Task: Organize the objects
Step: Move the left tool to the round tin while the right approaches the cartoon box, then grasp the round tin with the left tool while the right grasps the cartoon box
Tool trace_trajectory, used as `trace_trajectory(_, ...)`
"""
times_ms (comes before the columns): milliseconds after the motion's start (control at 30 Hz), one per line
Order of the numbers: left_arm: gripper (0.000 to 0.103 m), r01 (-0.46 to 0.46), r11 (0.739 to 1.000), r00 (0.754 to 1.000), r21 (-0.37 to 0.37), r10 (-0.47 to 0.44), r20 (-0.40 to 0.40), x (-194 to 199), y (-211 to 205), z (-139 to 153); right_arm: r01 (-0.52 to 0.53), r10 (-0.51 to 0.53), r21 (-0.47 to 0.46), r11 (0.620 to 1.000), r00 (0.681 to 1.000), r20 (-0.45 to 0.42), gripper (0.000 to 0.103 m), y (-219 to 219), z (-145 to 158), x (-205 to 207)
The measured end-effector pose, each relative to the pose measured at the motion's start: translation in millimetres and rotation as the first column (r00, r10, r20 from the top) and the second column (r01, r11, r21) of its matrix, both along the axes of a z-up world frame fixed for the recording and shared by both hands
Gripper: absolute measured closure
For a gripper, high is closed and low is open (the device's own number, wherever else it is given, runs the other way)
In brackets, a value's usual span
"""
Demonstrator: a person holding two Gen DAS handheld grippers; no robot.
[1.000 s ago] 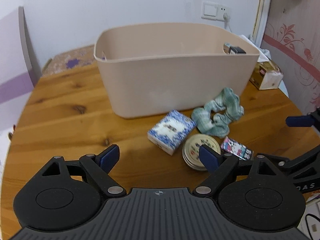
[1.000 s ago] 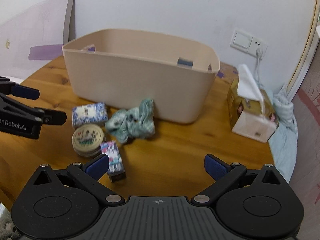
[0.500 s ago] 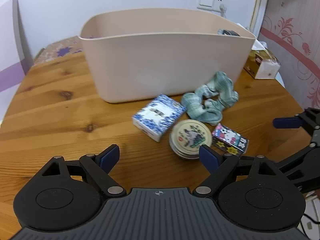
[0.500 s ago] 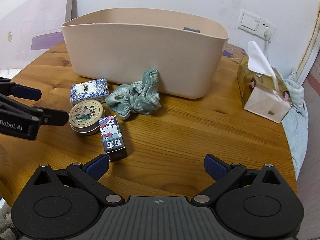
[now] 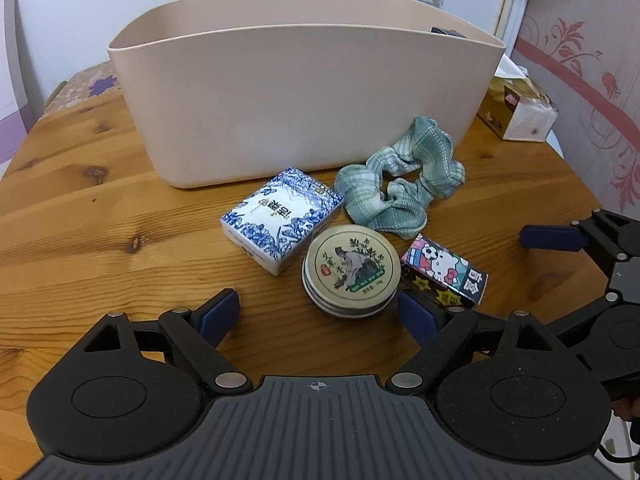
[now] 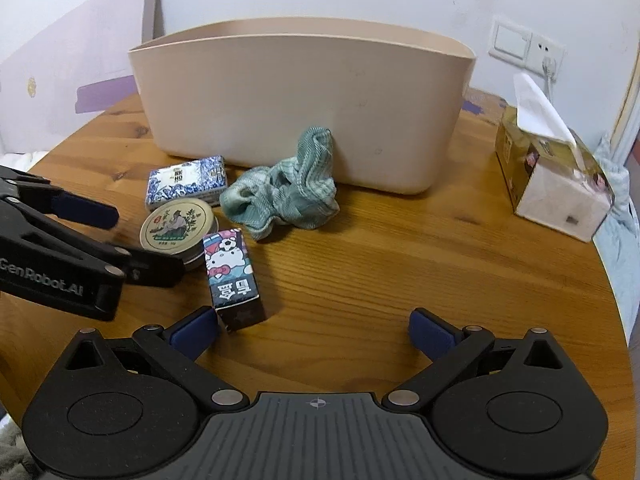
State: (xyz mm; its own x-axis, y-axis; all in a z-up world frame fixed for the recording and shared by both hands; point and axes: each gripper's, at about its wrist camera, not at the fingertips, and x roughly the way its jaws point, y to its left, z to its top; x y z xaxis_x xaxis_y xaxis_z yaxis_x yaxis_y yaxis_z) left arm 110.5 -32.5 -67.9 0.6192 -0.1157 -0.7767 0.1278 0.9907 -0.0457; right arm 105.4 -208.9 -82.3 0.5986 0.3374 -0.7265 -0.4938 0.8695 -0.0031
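Observation:
A beige plastic bin (image 5: 304,96) (image 6: 304,100) stands on the round wooden table (image 5: 80,216). In front of it lie a blue-and-white patterned box (image 5: 280,222) (image 6: 186,179), a round tin (image 5: 351,270) (image 6: 176,226), a green plaid scrunchie (image 5: 400,196) (image 6: 286,192) and a small cartoon-cat box (image 5: 444,274) (image 6: 232,276). My left gripper (image 5: 320,314) is open, low over the table, just short of the tin. My right gripper (image 6: 314,330) is open, its left fingertip beside the cartoon-cat box.
A tissue box (image 5: 518,114) (image 6: 554,188) stands at the table's right, near the edge. A wall socket (image 6: 526,46) is behind it. A dark object (image 5: 446,32) shows over the bin's far rim. Pale cloth (image 6: 618,216) hangs off the table's right side.
Both grippers have dropped lower and moved closer to the objects in front of the bin. Nothing on the table has moved. Both stay open.

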Motion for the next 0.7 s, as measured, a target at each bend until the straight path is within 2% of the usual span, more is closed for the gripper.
trace_trajectory(100, 0.015, -0.013, 1.000, 1.000, 0.005, 0.013, 0.026, 1, -2, -2, -0.016, 0.015, 0.009, 1.000, 1.000, 0.014, 0.000, 0, -2, 5)
trace_trajectory(467, 0.017, -0.041, 0.999, 0.998, -0.013, 0.042, 0.045, 11, 2, -3, -0.014, 0.013, 0.020, 1.000, 0.999, 0.037, 0.000, 6, -3, 14)
trace_trajectory(567, 0.023, -0.042, 0.999, 0.998, -0.020, 0.043, 0.051, 13, 3, -2, -0.033, 0.032, 0.022, 0.999, 0.999, 0.037, 0.008, 10, 0, 16)
trace_trajectory(700, 0.030, -0.052, 0.998, 0.997, -0.025, 0.053, 0.058, 12, 7, -2, -0.052, 0.051, 0.024, 0.998, 0.998, 0.041, 0.025, 17, 4, 14)
